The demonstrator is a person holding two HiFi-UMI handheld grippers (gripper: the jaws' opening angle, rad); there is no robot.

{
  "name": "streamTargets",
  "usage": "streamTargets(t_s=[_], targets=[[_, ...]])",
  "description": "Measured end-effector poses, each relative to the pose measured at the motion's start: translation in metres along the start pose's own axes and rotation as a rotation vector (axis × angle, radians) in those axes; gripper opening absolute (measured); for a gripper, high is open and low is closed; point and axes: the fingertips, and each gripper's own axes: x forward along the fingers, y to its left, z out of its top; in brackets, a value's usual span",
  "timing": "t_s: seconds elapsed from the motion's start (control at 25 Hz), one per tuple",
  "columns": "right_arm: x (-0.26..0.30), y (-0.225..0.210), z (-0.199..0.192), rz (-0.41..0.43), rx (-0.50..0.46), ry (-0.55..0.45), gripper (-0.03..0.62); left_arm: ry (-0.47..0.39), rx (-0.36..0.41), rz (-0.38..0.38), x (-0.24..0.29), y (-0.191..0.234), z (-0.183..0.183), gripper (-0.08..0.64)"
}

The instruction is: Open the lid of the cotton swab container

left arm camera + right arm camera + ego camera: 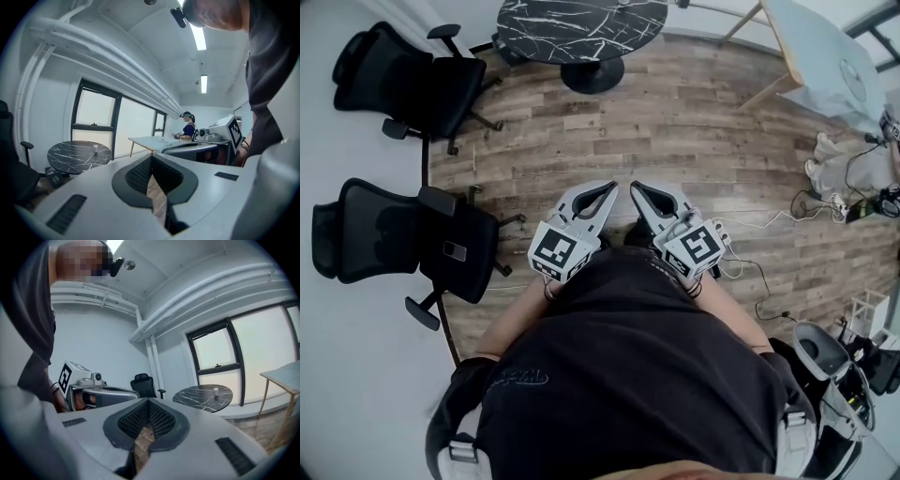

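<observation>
A small white container [95, 149] that may be the cotton swab container stands on the round black marble table [79, 157], far ahead of both grippers. The right gripper view shows that same small container [215, 391] on the table [202, 398]. In the head view the person holds my left gripper [607, 190] and right gripper [639, 190] side by side in front of the body, above the wooden floor. Both are shut with nothing between the jaws. The left gripper's [151, 157] and the right gripper's [148, 401] own views show their jaws meeting at the tips.
Two black office chairs [412, 80] [394, 239] stand at the left of the room. A white table [820, 52] is at the far right, and another person [188, 126] stands at it. Cables [750, 272] and gear lie on the floor at the right.
</observation>
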Motion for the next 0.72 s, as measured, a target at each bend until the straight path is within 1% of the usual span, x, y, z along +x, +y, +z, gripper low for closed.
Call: streamTargets(t_s=[0.08, 0.36, 0.56, 0.72], targets=[[0.003, -0.012, 0.005, 0.012, 0.001, -0.003, 0.021, -0.004, -0.014, 0.022, 0.010, 0.007, 0.004, 0.014], [0.003, -0.065, 0.015, 0.063, -0.021, 0.009, 0.021, -0.015, -0.011, 0.054, 0.067, 0.015, 0.020, 0.014], [-0.012, -0.112, 0.025, 0.072, -0.042, -0.001, 0.021, -0.039, 0.005, 0.058, 0.116, 0.008, 0.034, 0.014], [-0.024, -0.145, 0.029, 0.065, -0.044, -0.005, 0.021, -0.046, 0.020, 0.042, 0.148, 0.000, 0.040, 0.014]])
